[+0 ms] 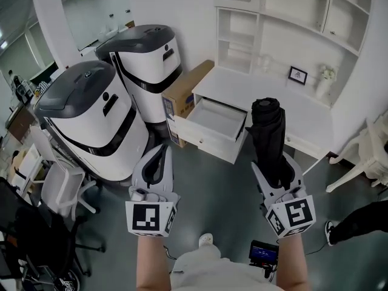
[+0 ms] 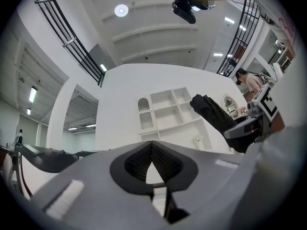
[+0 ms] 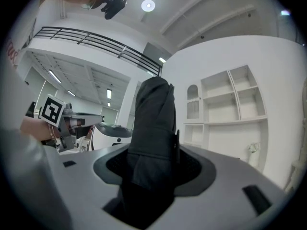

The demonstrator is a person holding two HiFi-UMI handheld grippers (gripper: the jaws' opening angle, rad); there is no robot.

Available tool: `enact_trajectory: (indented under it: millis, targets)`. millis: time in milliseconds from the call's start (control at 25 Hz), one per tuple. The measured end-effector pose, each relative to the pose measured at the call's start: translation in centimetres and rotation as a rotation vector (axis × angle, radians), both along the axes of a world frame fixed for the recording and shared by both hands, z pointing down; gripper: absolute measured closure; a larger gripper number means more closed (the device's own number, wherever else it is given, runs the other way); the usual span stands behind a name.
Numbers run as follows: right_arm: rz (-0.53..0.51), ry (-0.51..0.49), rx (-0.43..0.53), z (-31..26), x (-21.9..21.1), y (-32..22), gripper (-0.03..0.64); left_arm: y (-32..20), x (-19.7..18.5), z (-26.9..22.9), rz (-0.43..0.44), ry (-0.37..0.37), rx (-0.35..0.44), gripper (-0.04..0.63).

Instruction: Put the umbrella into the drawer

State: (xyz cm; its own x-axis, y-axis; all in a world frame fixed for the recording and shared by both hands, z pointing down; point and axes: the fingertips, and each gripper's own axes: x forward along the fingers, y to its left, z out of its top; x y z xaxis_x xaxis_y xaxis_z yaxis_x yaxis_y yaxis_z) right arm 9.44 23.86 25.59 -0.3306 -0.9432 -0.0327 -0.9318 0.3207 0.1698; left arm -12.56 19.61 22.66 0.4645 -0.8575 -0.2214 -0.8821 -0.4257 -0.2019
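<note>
1. Nearest the head camera, at the bottom edge of its view, were the person's two forearms, each bearing a gripper with a marker cube.
2. Left gripper: jaws together, pads meeting at the tips with nothing between them. It was held out in the air, short of the desk.
3. Right gripper: jaws clamped on the lower part of the umbrella, a black folded one. The umbrella stood roughly upright out of the jaws, in the air in front of the desk's front edge.
4. Drawer: pulled out from the front edge of the white desk, near its left corner, and open at the top. A cardboard box stood just beside that corner, with two large white machines beyond it.
5. Step in hand, as judged: carrying the umbrella to the open drawer.
6. Advice for the step: the drawer looked shallow, so the umbrella would probably need tipping level and aligning with the drawer's longer side before being lowered.
7. The clamp was best kept until the umbrella rested on the drawer floor. Letting go from above risked it rolling over the front wall.
8. The free left gripper could have steadied the drawer front.
</note>
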Motion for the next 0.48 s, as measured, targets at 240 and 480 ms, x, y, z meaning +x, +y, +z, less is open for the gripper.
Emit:
enact_trajectory:
  millis: [240,480]
  targets:
    - [0.027,0.000,-0.017,0.6,-0.9,-5.9,0.356,-6.0,-1.4,0.6,0.011,0.021,-0.018,0.588]
    - [0.035,0.003,-0.058,1.7,-1.2,-9.0,0.356,-9.4,-2.4,1.4,0.006,0.030,-0.043,0.588]
